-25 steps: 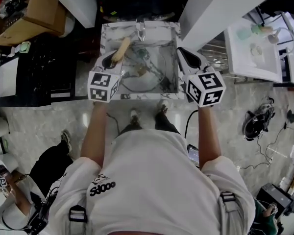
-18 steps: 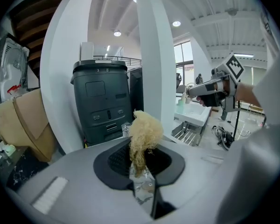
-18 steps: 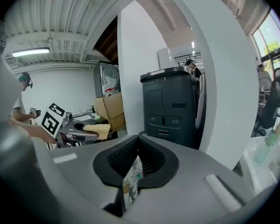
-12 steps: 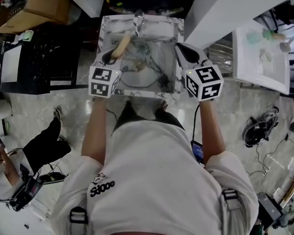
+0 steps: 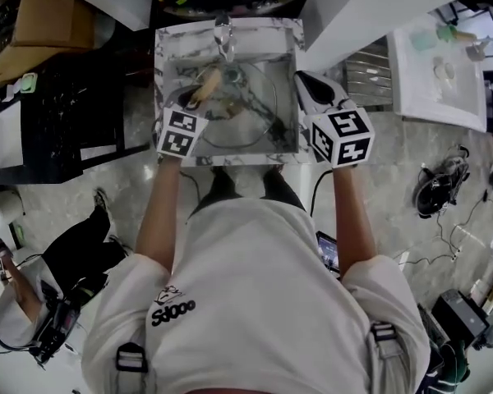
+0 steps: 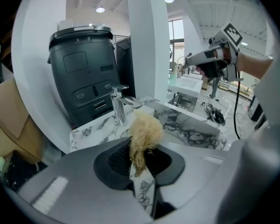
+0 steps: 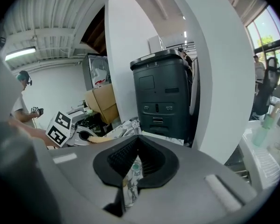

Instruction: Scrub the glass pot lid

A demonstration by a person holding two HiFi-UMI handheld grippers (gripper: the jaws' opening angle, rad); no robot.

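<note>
The glass pot lid [image 5: 248, 112] lies in the marble sink [image 5: 227, 155] under the faucet [image 5: 223, 33]. My left gripper [image 5: 199, 90] reaches in from the sink's left side, shut on a tan loofah scrubber [image 5: 207, 80] whose end hangs over the lid's left part. In the left gripper view the loofah [image 6: 143, 130] sticks up from between the jaws of that gripper [image 6: 139, 149], with the faucet [image 6: 117, 104] behind it. My right gripper [image 5: 304, 82] hovers over the sink's right rim, shut with nothing in it; the right gripper view shows its jaws [image 7: 136, 146] closed together.
A dark bin [image 7: 163, 94] stands behind the sink beside a white pillar [image 5: 370, 6]. A black shelf [image 5: 66, 113] and cardboard box [image 5: 41, 15] are left. A white basin [image 5: 440, 64] is right. A person [image 5: 33, 310] crouches lower left; cables [image 5: 440, 191] lie on the floor.
My left gripper has sunk lower into the sink, bringing the loofah from near the faucet down toward the lid. The right gripper has stayed by the right rim.
</note>
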